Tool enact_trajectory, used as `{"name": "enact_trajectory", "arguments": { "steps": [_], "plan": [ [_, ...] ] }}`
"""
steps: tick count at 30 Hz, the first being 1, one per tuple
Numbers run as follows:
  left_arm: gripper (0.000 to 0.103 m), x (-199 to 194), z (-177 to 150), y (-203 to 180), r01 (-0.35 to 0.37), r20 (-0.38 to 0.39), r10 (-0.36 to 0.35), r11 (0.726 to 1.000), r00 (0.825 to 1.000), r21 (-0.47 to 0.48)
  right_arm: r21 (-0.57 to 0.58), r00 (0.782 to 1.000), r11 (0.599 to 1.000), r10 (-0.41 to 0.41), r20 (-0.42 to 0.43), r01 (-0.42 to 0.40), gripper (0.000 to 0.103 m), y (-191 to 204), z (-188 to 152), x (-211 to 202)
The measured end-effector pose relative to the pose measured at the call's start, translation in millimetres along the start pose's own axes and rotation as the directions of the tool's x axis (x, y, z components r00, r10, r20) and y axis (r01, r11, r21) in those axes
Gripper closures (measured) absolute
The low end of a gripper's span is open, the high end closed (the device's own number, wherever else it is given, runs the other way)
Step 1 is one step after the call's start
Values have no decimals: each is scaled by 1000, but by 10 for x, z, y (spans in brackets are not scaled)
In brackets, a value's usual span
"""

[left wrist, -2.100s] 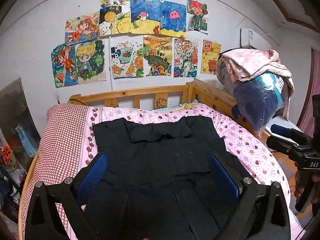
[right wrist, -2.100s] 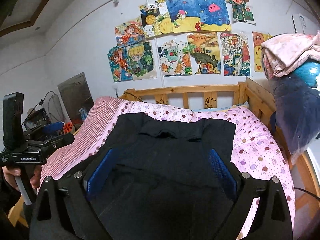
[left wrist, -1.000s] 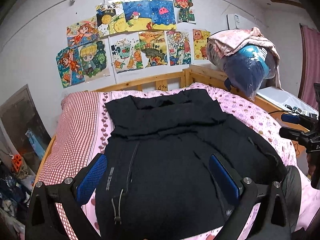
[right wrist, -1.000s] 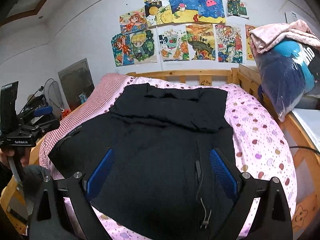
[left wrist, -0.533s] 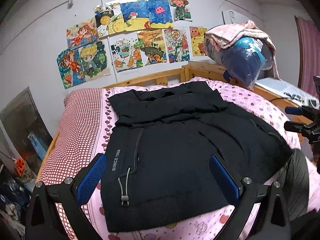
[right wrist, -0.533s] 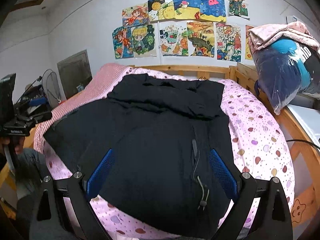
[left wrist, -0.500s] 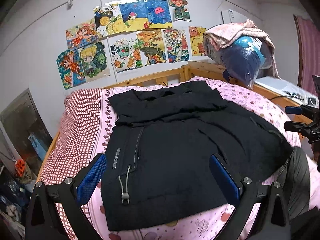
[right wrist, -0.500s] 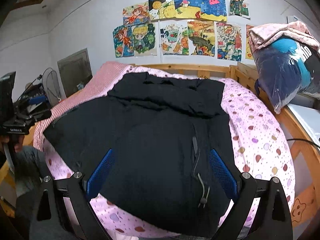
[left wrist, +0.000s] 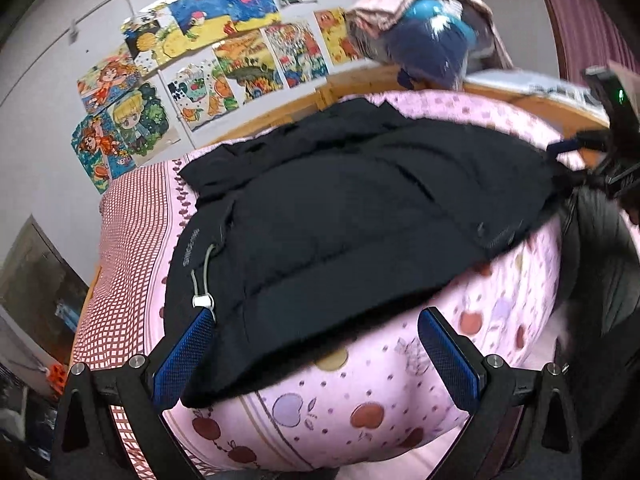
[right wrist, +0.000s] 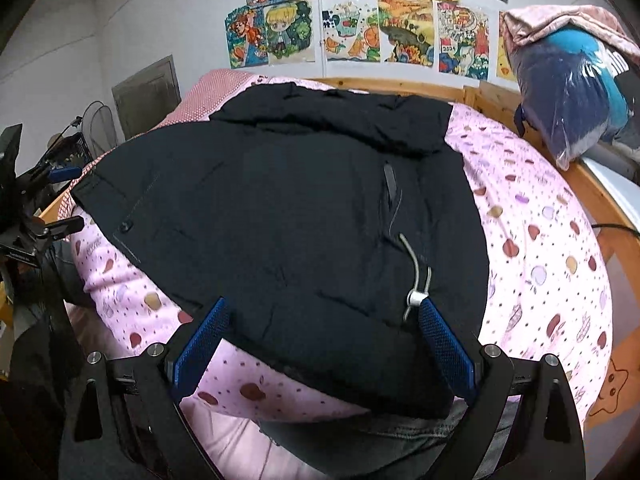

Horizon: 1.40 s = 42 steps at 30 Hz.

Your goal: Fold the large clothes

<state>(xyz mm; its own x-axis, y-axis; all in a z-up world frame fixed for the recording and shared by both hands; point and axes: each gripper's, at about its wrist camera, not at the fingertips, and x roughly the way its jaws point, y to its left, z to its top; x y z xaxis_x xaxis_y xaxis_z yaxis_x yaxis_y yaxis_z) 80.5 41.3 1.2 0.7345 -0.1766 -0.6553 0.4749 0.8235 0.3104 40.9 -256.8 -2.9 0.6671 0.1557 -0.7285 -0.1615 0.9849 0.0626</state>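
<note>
A large black padded jacket (left wrist: 360,208) lies spread flat on a pink dotted quilt (left wrist: 360,408), hem toward me. A grey drawcord with a white toggle (left wrist: 202,280) hangs at its near left corner. My left gripper (left wrist: 316,316) is open just above the hem, holding nothing. In the right wrist view the jacket (right wrist: 280,208) fills the bed and its drawcord toggle (right wrist: 416,296) sits just off the right fingertip. My right gripper (right wrist: 323,306) is open and empty over the hem's near right part. Each gripper shows at the edge of the other's view.
A wooden bed frame (right wrist: 600,200) rings the quilt (right wrist: 540,240). A plastic bag of bedding (right wrist: 568,92) is piled at the far right corner. Red checked cloth (left wrist: 128,232) covers the bed's left side. A person's dark trousers (left wrist: 600,280) press against the near edge.
Both grippers have drawn back and down from over the jacket to the bed's near edge. The hem and quilt front now show. Both stay open.
</note>
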Motion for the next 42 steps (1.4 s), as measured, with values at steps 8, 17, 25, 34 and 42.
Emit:
{"name": "enact_trajectory", "arguments": {
  "steps": [8, 17, 25, 34, 42],
  "plan": [
    [0, 171, -91, 57, -48, -58, 46, 998, 997, -29, -98, 998, 994, -44, -45, 39, 10, 112, -145, 95],
    [33, 256, -123, -114, -273, -45, 275, 961, 960, 46, -276, 987, 952, -154, -48, 135, 10, 393, -272, 125],
    [76, 168, -33, -7, -345, -1, 345, 939, 939, 14, -237, 963, 933, -264, 54, 269, 10, 365, -259, 41],
    [93, -156, 35, 15, -331, 94, 334, 942, 938, -45, -180, 951, 937, -278, 134, 299, 83, 310, -220, -47],
    [99, -439, -50, -133, -296, 105, 302, 953, 948, -72, -99, 940, 952, -265, 214, 290, 96, 213, -178, -340]
  ]
}}
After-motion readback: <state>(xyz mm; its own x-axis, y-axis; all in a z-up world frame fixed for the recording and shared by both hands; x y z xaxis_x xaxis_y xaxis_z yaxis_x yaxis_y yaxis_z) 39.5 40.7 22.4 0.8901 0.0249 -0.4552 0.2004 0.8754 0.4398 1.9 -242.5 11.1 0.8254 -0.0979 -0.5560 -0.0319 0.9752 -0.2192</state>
